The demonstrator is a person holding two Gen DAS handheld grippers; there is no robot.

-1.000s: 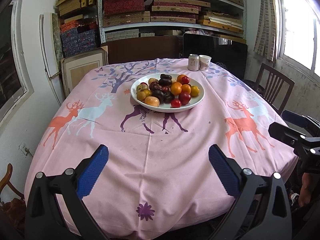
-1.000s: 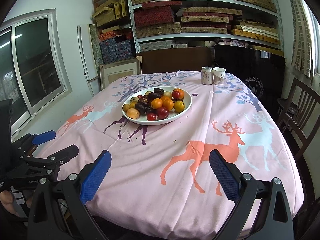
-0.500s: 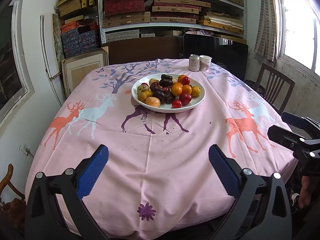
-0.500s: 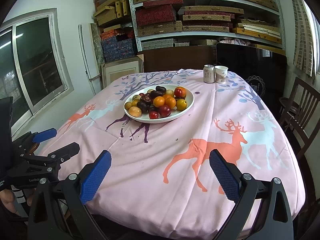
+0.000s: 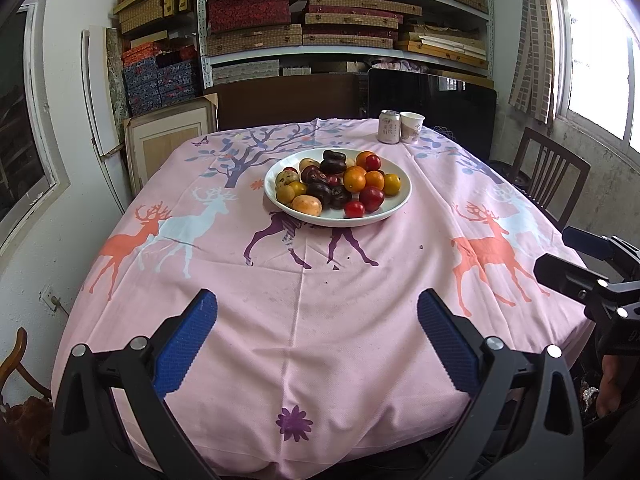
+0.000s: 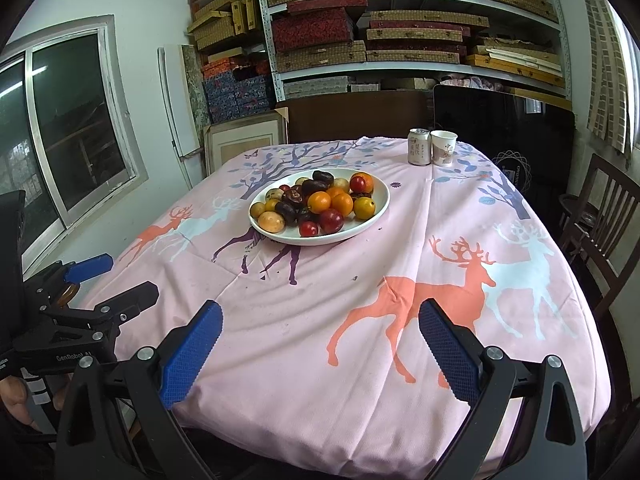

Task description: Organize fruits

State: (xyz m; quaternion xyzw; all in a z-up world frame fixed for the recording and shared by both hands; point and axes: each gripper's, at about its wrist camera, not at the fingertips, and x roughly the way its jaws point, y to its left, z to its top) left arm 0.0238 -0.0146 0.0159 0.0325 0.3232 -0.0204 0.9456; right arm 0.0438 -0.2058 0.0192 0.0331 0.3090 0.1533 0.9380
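A white plate (image 5: pixel 394 208) (image 6: pixel 380 208) sits mid-table, heaped with mixed fruit: oranges (image 5: pixel 354 180) (image 6: pixel 319 201), red plums (image 5: pixel 371 198) (image 6: pixel 331 221), dark purple fruits (image 5: pixel 319 192) (image 6: pixel 286 209) and yellowish ones (image 5: pixel 306 205) (image 6: pixel 271 221). My left gripper (image 5: pixel 318 326) hangs open over the near table edge, far short of the plate, nothing between its blue pads. My right gripper (image 6: pixel 320 338) is open too, over the near right part of the cloth. Each gripper shows at the other view's side: the right gripper (image 5: pixel 576 260) and the left gripper (image 6: pixel 108 280).
A pink deer-print cloth (image 5: pixel 320 288) covers the table. A drink can (image 5: pixel 389 126) (image 6: pixel 419 147) and a paper cup (image 5: pixel 411 127) (image 6: pixel 443 148) stand at the far edge. A wooden chair (image 5: pixel 548 176) (image 6: pixel 600 216) stands to the right. Shelves of boxes (image 5: pixel 304 20) fill the back wall.
Both views have crept slightly forward and tilted down a little; the plate sits marginally nearer. Both grippers stay open and empty.
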